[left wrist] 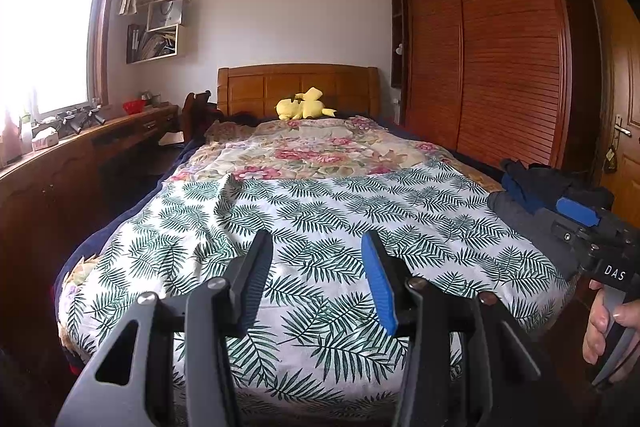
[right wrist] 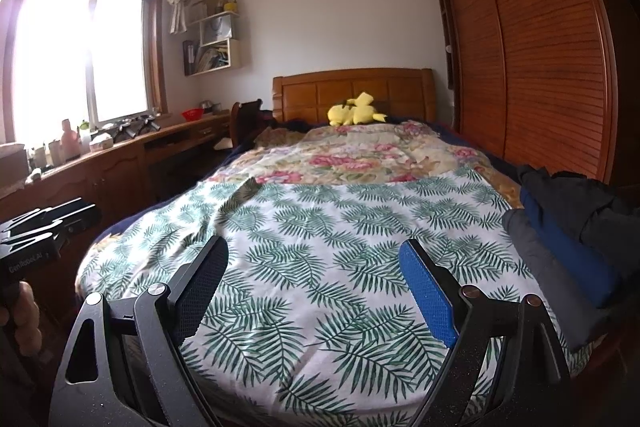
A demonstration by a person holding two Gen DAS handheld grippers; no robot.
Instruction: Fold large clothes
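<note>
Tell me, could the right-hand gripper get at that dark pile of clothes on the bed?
Probably yes: the right gripper is open and empty, and the dark clothes lie just to its right on the leaf-print sheet, nothing between.

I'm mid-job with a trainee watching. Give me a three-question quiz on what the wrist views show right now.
1. True or false: the left claw is holding a piece of clothing.
2. Where does the dark clothes pile lie on the leaf-print sheet? A) on the near left corner B) at the right edge C) by the headboard
3. Fill in: the yellow plush toy lies at the ____ of the bed, in front of the wooden headboard.

Key:
1. False: both it and the right claw are open over the sheet, with nothing between the fingers.
2. B
3. head
</note>
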